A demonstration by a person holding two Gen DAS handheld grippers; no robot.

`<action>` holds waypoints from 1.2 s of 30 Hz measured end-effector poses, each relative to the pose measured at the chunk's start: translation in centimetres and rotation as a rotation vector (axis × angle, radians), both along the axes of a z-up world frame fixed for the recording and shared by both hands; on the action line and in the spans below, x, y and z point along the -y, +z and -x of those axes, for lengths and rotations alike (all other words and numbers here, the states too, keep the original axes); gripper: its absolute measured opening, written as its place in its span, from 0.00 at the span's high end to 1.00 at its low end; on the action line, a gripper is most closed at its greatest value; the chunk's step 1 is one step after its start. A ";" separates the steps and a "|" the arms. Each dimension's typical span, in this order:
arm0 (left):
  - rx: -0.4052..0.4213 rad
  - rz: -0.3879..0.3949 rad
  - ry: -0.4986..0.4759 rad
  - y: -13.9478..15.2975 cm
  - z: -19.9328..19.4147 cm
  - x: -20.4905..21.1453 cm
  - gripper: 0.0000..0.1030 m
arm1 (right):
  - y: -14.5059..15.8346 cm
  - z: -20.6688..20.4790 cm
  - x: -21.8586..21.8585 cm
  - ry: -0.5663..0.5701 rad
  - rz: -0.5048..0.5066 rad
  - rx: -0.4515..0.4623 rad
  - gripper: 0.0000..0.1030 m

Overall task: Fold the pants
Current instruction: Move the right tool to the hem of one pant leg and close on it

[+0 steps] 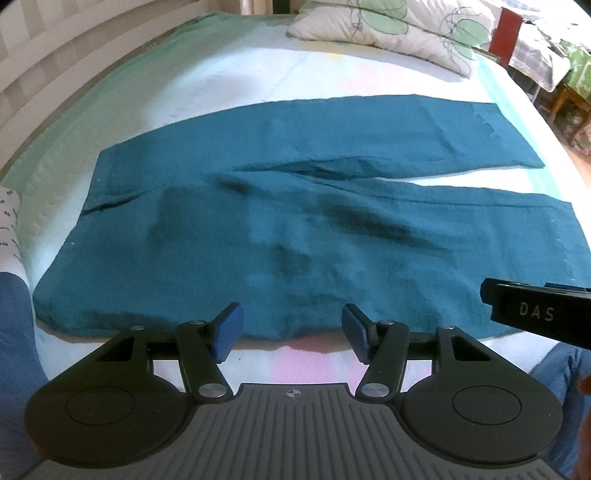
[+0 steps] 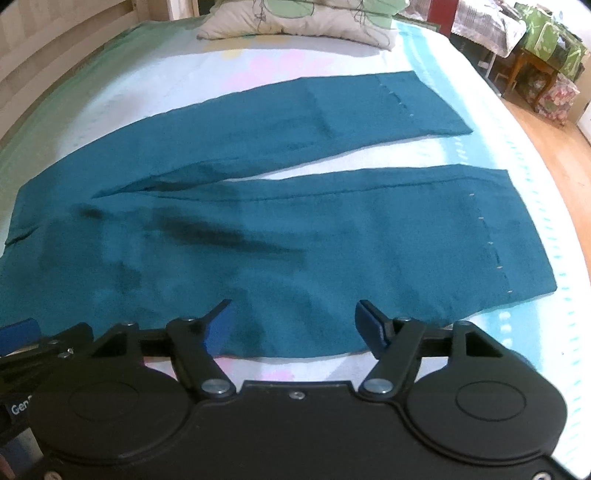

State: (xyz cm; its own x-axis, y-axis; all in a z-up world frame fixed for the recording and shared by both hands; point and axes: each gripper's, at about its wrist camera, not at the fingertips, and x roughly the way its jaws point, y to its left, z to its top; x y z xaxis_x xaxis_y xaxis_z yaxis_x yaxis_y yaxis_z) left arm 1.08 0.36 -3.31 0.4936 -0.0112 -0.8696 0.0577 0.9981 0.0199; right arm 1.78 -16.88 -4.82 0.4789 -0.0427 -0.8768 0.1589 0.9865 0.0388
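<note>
One pair of teal pants [image 1: 295, 206] lies flat and unfolded on the bed, just ahead of both grippers. The waistband is off to the left and the two legs run to the right, parted by a narrow wedge of sheet. In the right wrist view the same pants [image 2: 258, 229] show a row of small pale stitches near each hem.

The left gripper [image 1: 291, 334] hangs over the near edge of the fabric with its two blue pads [image 1: 231, 332] spread wide; the pants' edge lies below the gap between them and nothing is pinched. The right gripper [image 2: 291, 328] sits likewise above the near edge of the closer leg, jaws wide apart, blue pads [image 2: 371, 328] not pressing on the cloth.

From the left wrist, the right gripper's black body enters at the right edge, lettered "DAS" [image 1: 535, 314]. From the right wrist, the left gripper's body shows at the lower left with the partial lettering "Gen" [image 2: 20, 409].

Under the pants is a pale bedsheet [image 1: 221, 81] with pink and aqua patches. Beyond the pants, at the far side of the bed, lies one pillow [image 1: 388, 29] printed with green leaves. Far right of the right gripper stands a wooden table [image 2: 532, 70] on a wooden floor.
</note>
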 end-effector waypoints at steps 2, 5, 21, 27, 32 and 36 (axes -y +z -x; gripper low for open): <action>-0.008 0.007 0.000 -0.3 -0.2 -0.2 0.44 | -0.3 -0.2 -0.2 0.003 -0.004 -0.008 0.34; -0.017 0.011 0.005 -0.7 -0.4 -0.4 0.44 | -0.5 -0.4 -0.4 0.007 -0.001 -0.014 0.34; -0.044 -0.013 0.008 -2.6 -2.7 -0.9 0.44 | -2.7 -2.6 0.2 -0.049 -0.073 -0.049 0.34; -0.056 0.025 0.001 -2.7 -5.4 -1.7 0.44 | -3.1 -5.2 0.8 -0.058 0.009 -0.055 0.34; -0.038 -0.024 -0.019 -2.8 -8.8 -2.2 0.45 | -3.3 -8.6 1.6 -0.038 0.033 -0.056 0.34; -0.050 -0.022 -0.038 -3.1 -12.4 -3.3 0.46 | -3.7 -12.3 3.3 -0.051 -0.009 -0.056 0.34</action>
State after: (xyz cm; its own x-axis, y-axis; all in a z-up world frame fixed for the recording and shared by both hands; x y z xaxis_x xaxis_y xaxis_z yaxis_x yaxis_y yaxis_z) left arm 13.51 3.64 -6.40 0.4495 -0.0093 -0.8932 0.0970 0.9945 0.0385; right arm 14.09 -20.21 -8.53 0.4264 -0.0578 -0.9027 0.2114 0.9767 0.0373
